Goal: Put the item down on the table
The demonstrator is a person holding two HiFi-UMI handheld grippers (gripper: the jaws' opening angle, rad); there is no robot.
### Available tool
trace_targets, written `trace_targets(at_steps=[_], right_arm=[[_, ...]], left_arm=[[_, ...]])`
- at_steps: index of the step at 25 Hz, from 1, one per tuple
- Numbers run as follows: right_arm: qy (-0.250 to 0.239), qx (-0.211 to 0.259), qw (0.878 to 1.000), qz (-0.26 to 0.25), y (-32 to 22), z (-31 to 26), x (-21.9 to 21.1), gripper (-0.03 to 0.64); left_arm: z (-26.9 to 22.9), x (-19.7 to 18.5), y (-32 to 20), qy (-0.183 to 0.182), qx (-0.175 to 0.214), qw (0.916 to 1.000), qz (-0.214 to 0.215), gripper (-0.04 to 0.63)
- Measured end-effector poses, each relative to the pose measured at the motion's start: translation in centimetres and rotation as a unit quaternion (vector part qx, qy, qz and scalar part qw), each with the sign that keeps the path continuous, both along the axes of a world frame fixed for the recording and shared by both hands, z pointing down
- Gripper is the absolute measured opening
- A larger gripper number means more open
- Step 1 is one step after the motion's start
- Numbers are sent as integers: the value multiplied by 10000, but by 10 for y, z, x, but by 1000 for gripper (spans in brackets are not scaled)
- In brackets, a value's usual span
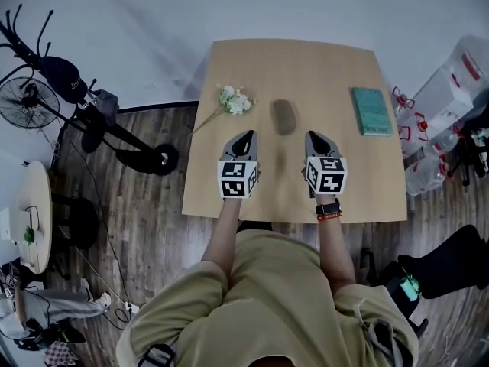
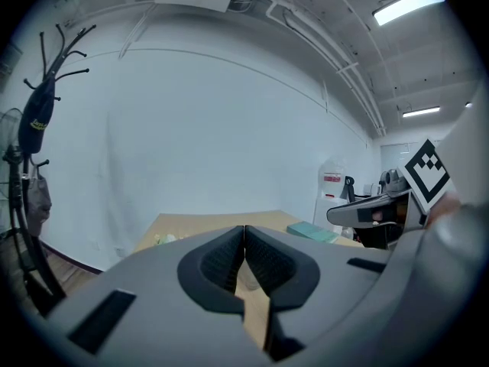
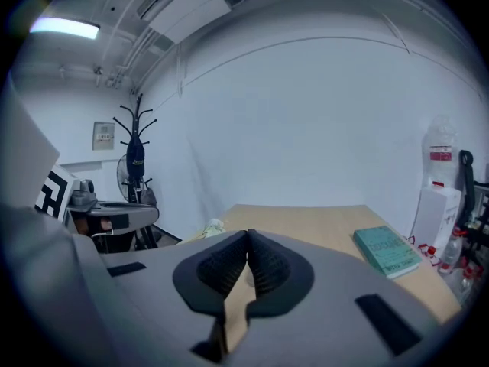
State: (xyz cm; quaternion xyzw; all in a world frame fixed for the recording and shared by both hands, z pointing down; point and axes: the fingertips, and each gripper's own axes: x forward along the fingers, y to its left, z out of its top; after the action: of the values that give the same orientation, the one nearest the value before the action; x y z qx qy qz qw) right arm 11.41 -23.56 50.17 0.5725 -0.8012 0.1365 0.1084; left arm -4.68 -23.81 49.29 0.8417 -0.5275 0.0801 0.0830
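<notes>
Both were clamped fully closed on nothing: the left gripper (image 1: 244,138) and the right gripper (image 1: 319,138). The dark brownish oval item (image 1: 283,116) lay flat on the light wooden table (image 1: 321,67), just ahead and between them, near a white flower sprig (image 1: 235,100).

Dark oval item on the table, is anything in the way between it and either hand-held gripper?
Nothing visible. The dark oval item lies on bare table just beyond the left hand-held gripper and right hand-held gripper; flowers and green book sit off to the sides.
</notes>
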Motion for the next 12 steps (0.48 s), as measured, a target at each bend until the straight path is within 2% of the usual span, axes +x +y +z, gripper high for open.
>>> trace_targets(at_steps=[12], right_arm=[[-427,-152,9990,-3,21,8,-14,14]], left_arm=[[1,-10,20,-34,8,10000,82,23]])
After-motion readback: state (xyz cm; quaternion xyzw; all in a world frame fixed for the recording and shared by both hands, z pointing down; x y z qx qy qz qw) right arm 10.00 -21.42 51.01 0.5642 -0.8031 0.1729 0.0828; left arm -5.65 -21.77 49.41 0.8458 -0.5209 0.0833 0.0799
